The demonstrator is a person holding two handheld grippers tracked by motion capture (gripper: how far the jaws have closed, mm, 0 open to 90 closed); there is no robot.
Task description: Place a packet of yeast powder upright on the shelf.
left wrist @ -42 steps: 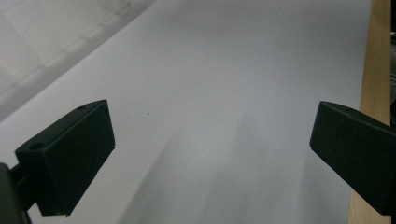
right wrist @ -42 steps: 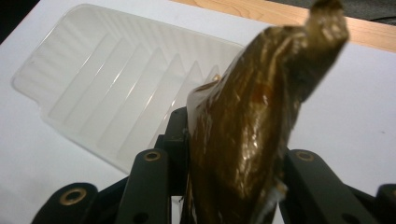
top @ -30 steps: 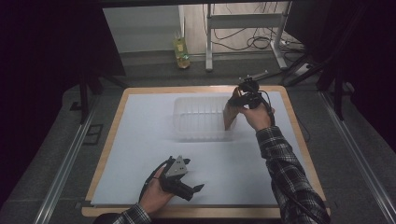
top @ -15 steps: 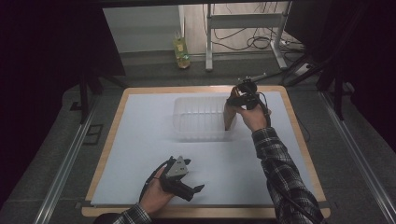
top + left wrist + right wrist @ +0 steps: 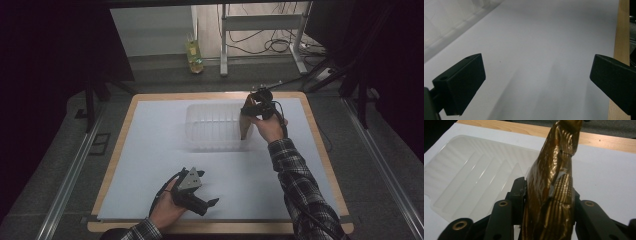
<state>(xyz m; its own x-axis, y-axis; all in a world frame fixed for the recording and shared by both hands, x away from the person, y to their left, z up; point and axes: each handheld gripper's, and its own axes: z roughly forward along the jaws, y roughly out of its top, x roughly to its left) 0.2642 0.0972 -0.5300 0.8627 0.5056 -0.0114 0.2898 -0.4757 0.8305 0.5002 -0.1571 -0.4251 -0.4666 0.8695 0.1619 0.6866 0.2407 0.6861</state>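
A crinkled gold foil wrapper [image 5: 244,125] hangs upright over the right end of a clear ribbed plastic tray [image 5: 200,142]. My right gripper [image 5: 250,111] is shut on it. In the right gripper view the wrapper [image 5: 554,170] stands between the two jaws of the right gripper [image 5: 549,197], which touch it on both sides. Those jaws have just been opening a little, with the wrapper still between them. The tray [image 5: 474,170] lies behind and to the left there. My left gripper [image 5: 207,206] rests low near the front edge, open and holding nothing, as the left gripper view [image 5: 536,82] confirms.
A white sheet [image 5: 150,165] covers the wooden table [image 5: 320,150]. The wooden edge [image 5: 621,37] runs along the right of the left gripper view. A yellow-green bottle [image 5: 194,57] stands on the floor beyond the table, near metal legs and cables.
My right hand has edged slightly with the wrapper still in its jaws. The left gripper has stayed in place.
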